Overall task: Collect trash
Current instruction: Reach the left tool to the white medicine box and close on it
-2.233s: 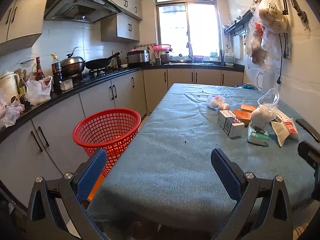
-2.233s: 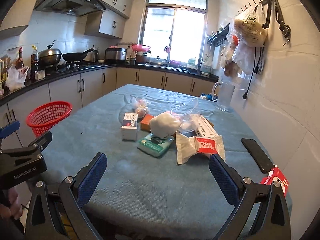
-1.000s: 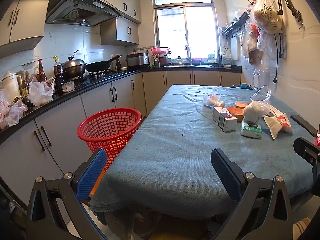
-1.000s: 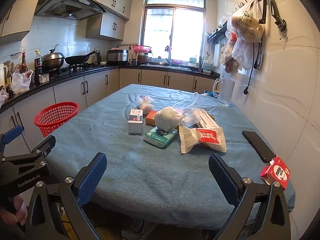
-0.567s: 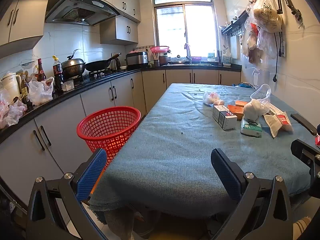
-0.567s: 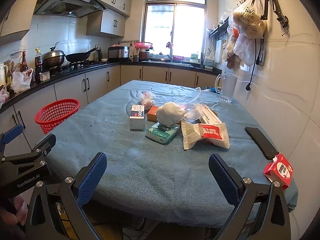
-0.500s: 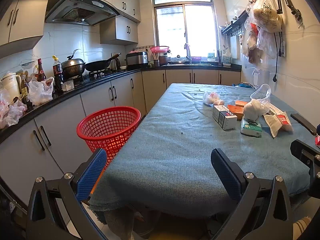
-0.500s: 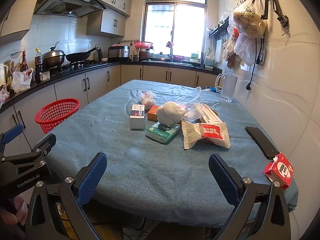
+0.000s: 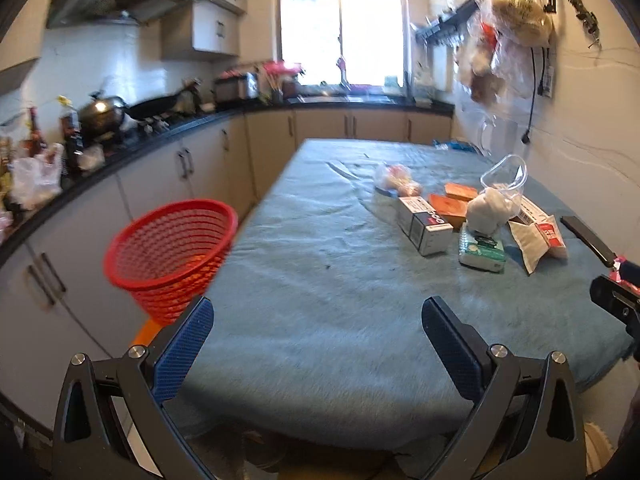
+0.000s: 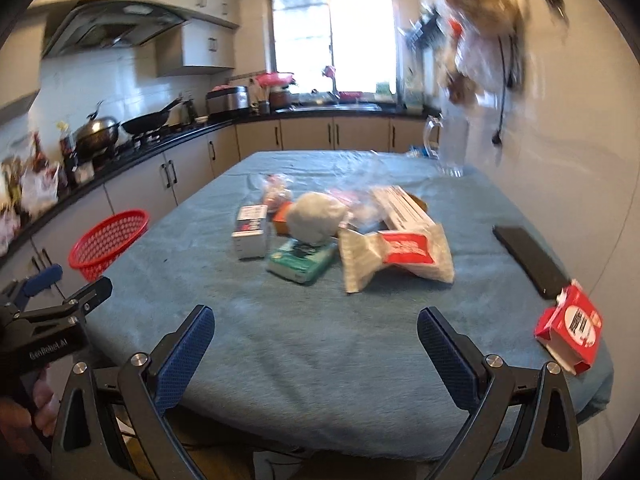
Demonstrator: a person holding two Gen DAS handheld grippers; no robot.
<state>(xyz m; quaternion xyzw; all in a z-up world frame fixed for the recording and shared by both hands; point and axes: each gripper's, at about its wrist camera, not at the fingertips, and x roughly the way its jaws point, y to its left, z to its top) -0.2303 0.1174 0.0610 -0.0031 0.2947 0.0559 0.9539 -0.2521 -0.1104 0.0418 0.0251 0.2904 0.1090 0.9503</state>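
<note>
Left gripper (image 9: 316,338): jaws spread wide, empty, held above the near edge of the table (image 9: 320,320). Right gripper (image 10: 314,340): jaws spread wide, empty, likewise at the near edge.

Trash clustered mid-table toward the right side: white box (image 10: 251,232), green tissue pack (image 10: 301,261) just beside it, white crumpled wad (image 10: 316,218) touching the pack's far end, torn white-and-red wrapper (image 10: 396,256) to the right. Red carton (image 10: 570,330) apart, at the near right corner, beside a black phone (image 10: 530,261).

Red basket (image 9: 172,248) off the table's left edge, in front of the cabinets.
</note>
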